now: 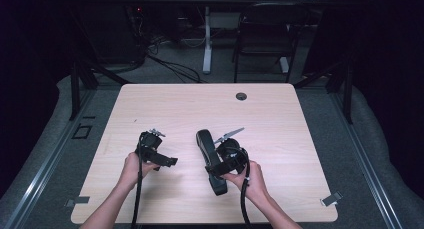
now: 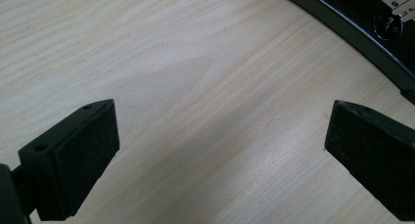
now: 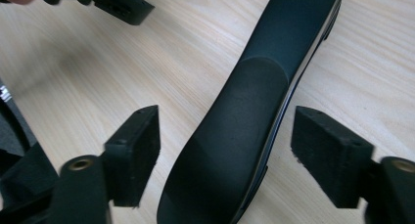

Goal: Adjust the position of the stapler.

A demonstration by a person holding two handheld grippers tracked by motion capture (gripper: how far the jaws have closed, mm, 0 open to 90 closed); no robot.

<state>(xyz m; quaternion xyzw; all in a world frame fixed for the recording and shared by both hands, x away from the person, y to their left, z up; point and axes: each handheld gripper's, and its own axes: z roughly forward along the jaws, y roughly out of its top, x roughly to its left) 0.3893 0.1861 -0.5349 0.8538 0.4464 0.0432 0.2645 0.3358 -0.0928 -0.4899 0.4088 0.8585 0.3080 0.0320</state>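
I've got my right gripper [image 3: 225,155] straddling the black curved handle [image 3: 244,136], fingers wide and not yet gripping; left gripper [image 2: 215,155] hangs open over bare worktop [image 2: 171,62]; next, close squarely

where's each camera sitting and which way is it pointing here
High view: above the person's side, facing forward and down on the table; both forearms, left gripper, right gripper.
Left gripper view: rides the left gripper, facing bare tabletop between open jaws.
Right gripper view: rides the right gripper, open jaws either side of the black curved object.
Shared: that black curved object shows in the high view too.
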